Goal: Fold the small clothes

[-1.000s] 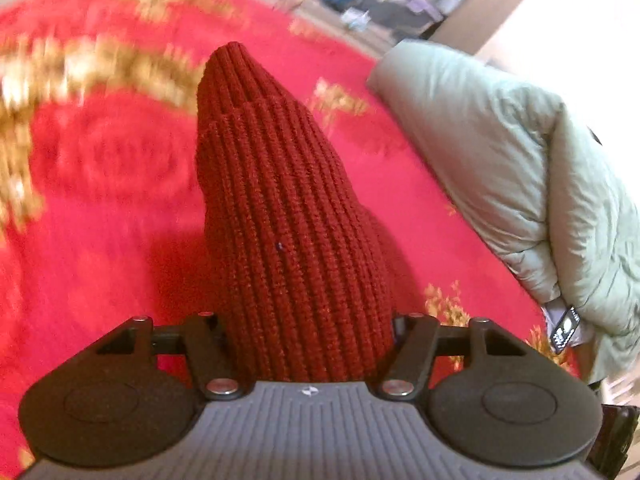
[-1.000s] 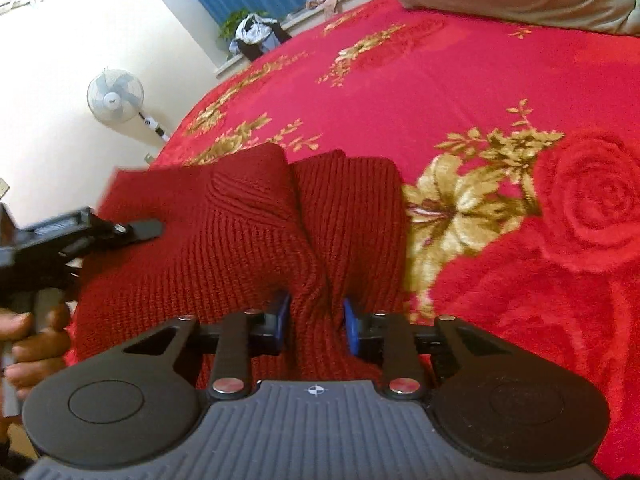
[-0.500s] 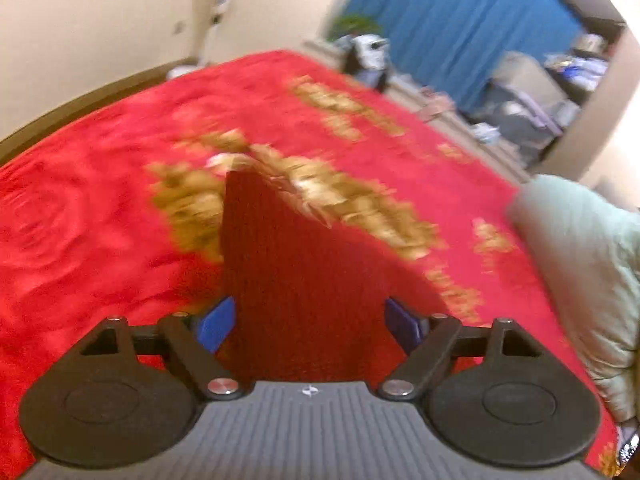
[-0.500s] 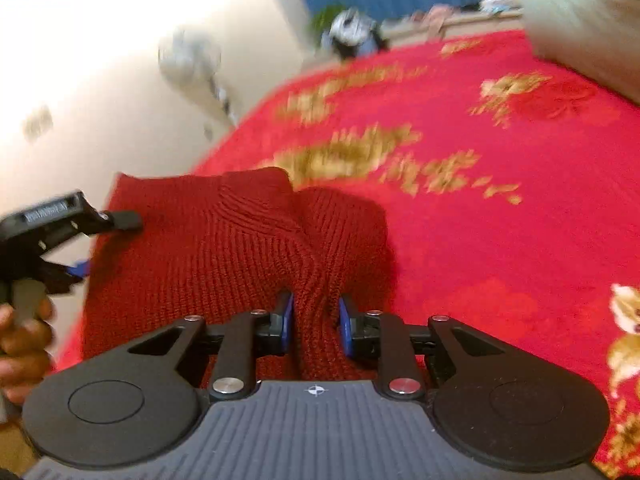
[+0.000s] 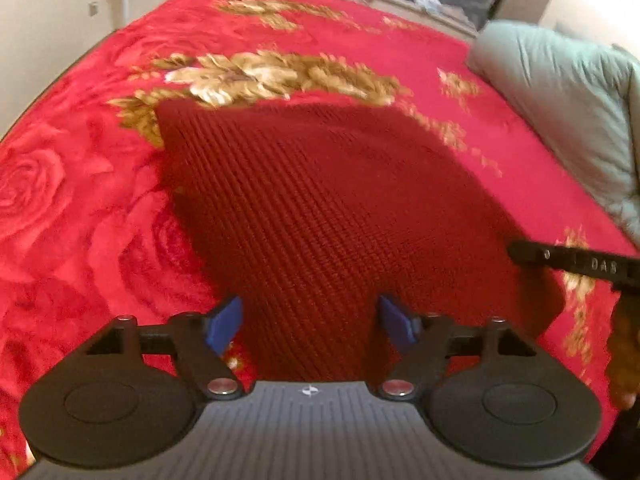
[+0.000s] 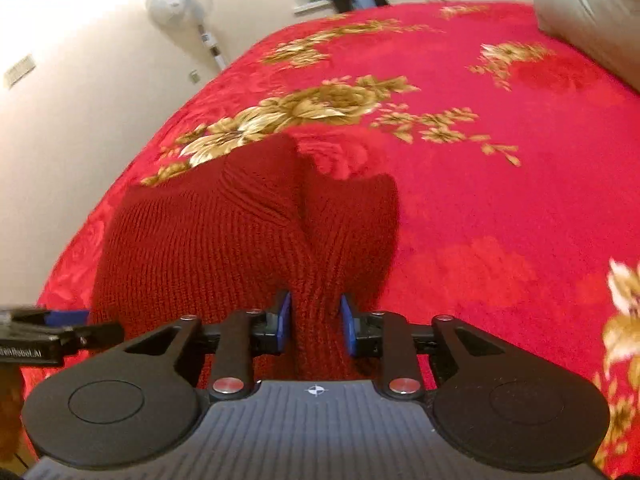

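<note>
- On bed w/ red floral blanket (image 5: 100, 208), dark red knit garment (image 5: 320, 208) lies spread, near edge lifted by both claws.
- Left claw (image 5: 310, 322): jaws closing, knit between the blue pads, pads not clearly pressing yet. Risk: closes on too little fabric, corner drops, fold goes crooked.
- Right claw (image 6: 316, 322): pinches bunched knit, jaws easing open. Risk: thick ribbed wad slips out early.
- Uneven pull btwn the hands could skew or stretch the knit.
- Green quilt (image 5: 560, 112) well apart, no snag risk.
</note>
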{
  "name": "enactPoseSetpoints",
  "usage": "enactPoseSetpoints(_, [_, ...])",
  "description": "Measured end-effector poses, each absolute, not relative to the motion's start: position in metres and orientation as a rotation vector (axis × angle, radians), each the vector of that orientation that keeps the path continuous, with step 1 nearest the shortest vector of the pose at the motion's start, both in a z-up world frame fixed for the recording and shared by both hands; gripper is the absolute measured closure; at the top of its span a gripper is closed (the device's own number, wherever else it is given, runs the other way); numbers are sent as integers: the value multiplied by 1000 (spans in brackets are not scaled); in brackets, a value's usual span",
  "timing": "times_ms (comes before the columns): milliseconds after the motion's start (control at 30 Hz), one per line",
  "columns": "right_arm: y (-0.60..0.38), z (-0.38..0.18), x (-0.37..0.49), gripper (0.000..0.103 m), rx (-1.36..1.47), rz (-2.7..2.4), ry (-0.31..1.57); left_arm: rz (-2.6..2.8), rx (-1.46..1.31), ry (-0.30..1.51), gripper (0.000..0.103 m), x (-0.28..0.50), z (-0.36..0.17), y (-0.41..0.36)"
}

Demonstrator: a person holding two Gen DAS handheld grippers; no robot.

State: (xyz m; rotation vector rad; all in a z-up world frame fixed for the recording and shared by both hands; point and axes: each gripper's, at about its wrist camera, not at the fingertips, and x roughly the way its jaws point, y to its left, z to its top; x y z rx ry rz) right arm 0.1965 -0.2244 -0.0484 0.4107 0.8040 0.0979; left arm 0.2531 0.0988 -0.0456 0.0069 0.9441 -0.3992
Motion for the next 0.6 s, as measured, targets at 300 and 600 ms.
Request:
enactPoseSetpoints(300, [-233, -70, 167, 81, 332, 139, 856, -395, 188, 967, 26, 222, -66, 74])
enactPoseSetpoints(600, [-261, -20, 97, 44, 238, 148, 648, -207, 190, 600, 0, 118, 12, 55])
